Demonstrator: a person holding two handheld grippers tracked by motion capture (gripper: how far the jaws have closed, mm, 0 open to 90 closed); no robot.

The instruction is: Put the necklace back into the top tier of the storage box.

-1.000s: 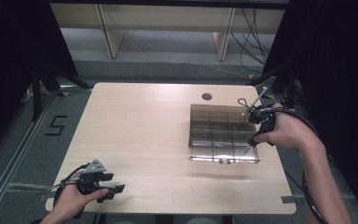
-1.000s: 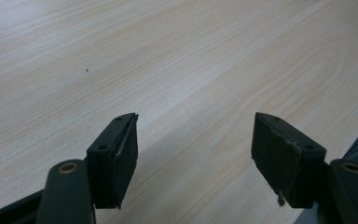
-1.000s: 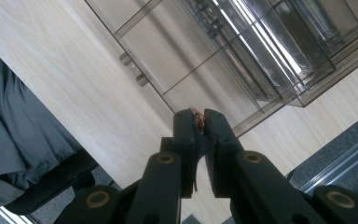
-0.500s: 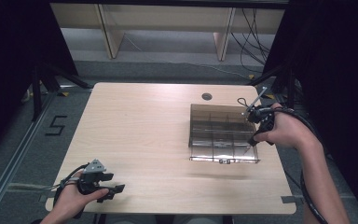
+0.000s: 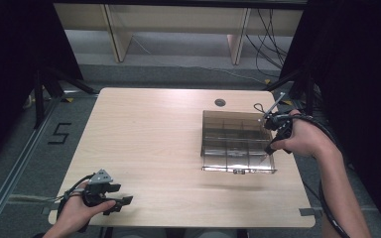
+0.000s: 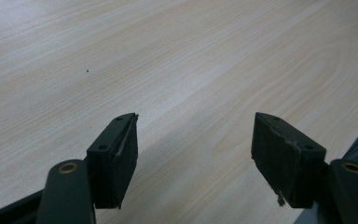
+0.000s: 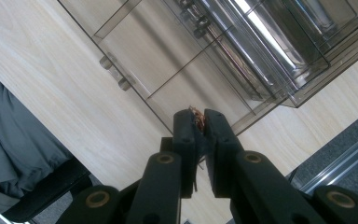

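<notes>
A smoky clear compartment box (image 5: 235,141) lies on the right half of the wooden table (image 5: 149,139), its latches toward the front edge. My right gripper (image 5: 268,148) points down over the box's near right corner. In the right gripper view, my right gripper (image 7: 198,116) is shut on a small brown-orange scrap (image 7: 197,119), with a thin strand hanging between the jaws, just above the box (image 7: 177,70). My left gripper (image 5: 124,201) rests at the table's front left corner. The left gripper view has this gripper (image 6: 196,128) open and empty over bare wood.
A round cable hole (image 5: 220,102) sits in the table behind the box. Wooden shelving (image 5: 178,29) stands beyond the far edge. Black stand legs (image 5: 54,84) flank the table's left side, and a floor mark "5" (image 5: 59,133) lies there.
</notes>
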